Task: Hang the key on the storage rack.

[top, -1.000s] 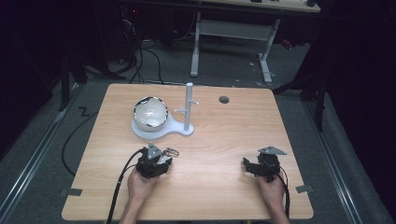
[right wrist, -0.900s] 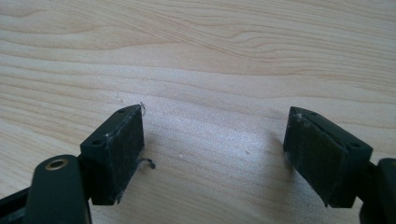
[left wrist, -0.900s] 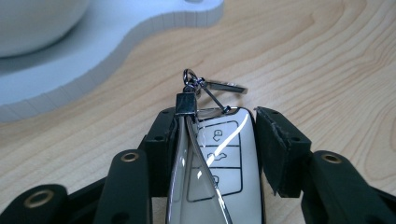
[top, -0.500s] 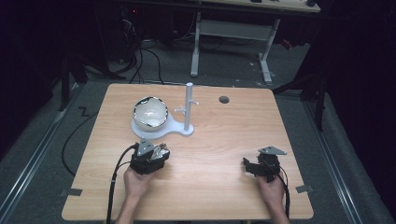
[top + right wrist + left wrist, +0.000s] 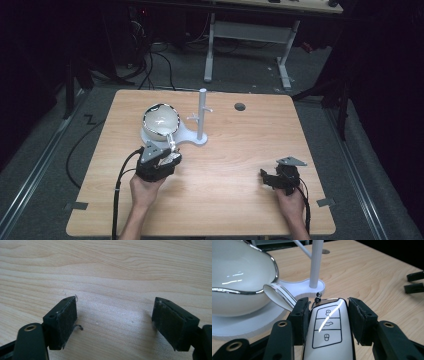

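Note:
My left gripper (image 5: pixel 171 154) (image 5: pixel 327 307) is shut on a white car key fob (image 5: pixel 327 327) with a chrome edge and three outlined buttons; the pads press its two long sides. It hangs a little above the table, just in front of a white bowl (image 5: pixel 160 120) (image 5: pixel 239 282) with a silver rim. The bowl's white curved handle (image 5: pixel 279 296) reaches down beside the left jaw. The bowl rests on a white stand (image 5: pixel 187 135) with an upright post (image 5: pixel 202 115) (image 5: pixel 316 262). My right gripper (image 5: pixel 264 177) (image 5: pixel 113 322) stands open over bare wood at the front right.
The wooden table (image 5: pixel 240 145) has a round dark hole (image 5: pixel 240 106) near its far edge. Grey tape marks (image 5: pixel 76 205) sit at the front corners. A white desk frame (image 5: pixel 250 35) and cables lie on the floor behind.
My left gripper has lifted with the key fob in it and come closer to the bowl. The right gripper has stayed where it was.

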